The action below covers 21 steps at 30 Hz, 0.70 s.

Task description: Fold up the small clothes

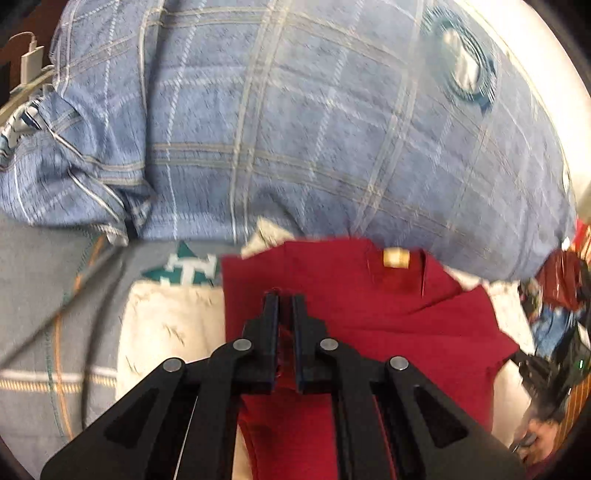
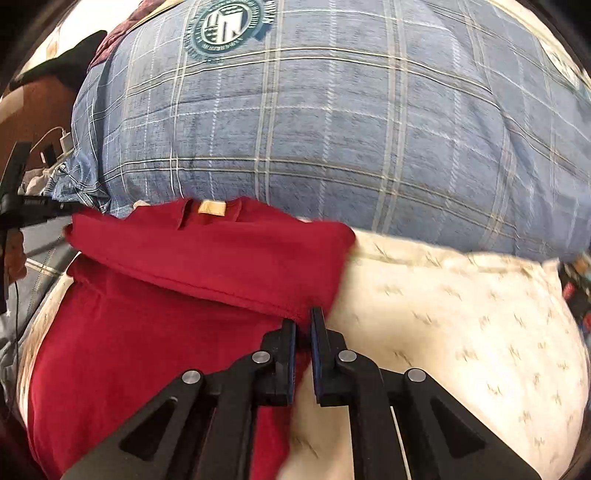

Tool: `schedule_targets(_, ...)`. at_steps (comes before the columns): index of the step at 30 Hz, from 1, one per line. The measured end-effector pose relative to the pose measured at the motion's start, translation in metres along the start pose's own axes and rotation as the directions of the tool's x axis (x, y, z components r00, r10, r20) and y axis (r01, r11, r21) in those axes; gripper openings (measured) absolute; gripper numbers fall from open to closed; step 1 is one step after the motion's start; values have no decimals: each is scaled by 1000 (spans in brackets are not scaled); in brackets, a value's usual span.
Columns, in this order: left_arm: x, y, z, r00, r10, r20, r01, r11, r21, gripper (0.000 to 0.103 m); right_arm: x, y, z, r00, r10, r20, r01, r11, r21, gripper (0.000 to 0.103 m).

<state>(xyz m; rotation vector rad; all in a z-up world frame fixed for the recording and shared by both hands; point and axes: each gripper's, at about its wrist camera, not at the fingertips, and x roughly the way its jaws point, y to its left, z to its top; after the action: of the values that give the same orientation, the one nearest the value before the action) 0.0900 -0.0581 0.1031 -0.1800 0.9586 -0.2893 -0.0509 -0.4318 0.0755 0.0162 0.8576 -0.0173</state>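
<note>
A dark red shirt (image 1: 369, 314) with a tan neck label (image 1: 397, 258) lies on a white patterned sheet (image 1: 166, 325). My left gripper (image 1: 284, 297) is shut on the shirt, and red cloth shows pinched between its fingers. In the right wrist view the shirt (image 2: 147, 332) has its top part folded over, with the label (image 2: 212, 207) at the far edge. My right gripper (image 2: 303, 317) is shut on the hem corner at the shirt's right edge. A black gripper part, seemingly the left one (image 2: 48, 212), reaches the shirt's far left corner.
A bulky blue plaid quilt (image 2: 332, 129) with a teal round badge (image 2: 229, 26) lies right behind the shirt. The white sheet (image 2: 461, 332) spreads to the right. A white charger and cable (image 1: 29, 59) lie at the far left. Dark clutter (image 1: 554, 314) sits at the right.
</note>
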Motion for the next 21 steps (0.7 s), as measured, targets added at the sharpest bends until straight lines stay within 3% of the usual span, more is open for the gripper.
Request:
schedule_targets(2,13,-12,-8,999,40,-22,-39,999,34,5,12,-2,-6,999,9,-50,-8,1000,8,8)
schedule_targets(5,25,-14,-19,994,102,-31,-100,993,58,10,17,-2,-13,985,25,-169,-24,1000,8,28)
schedule_targets(6,23,-13,-21,994,106,-28,-104,993,63,13,12,-4,-13,986,25,-168,-23,1000,13,31)
schedule_targets(10,8,-4,-26,993,114,6,-114,992,51,54,-21,-15,1,998,48,-28,-45,993,106,44)
schedule_targets(11,3,-3,-26,994,111,21,-112,993,41,55,-21,-16,8,998,68,-8,-67,990,125,45)
schedule_targets(15,-11,-12,-29,987,140,83,-144,988,46,56,8,11,37,997,75,-18,-73,993,90,46)
schedule_targets(20,5,-23,-42,987,154,45,-157,984,87,63,62,51,53,992,86,-97,-89,996,-26,38)
schedule_targets(21,11,-24,-46,984,176,25,-178,979,100,63,85,56,58,995,-29,-91,23,997,-69,37)
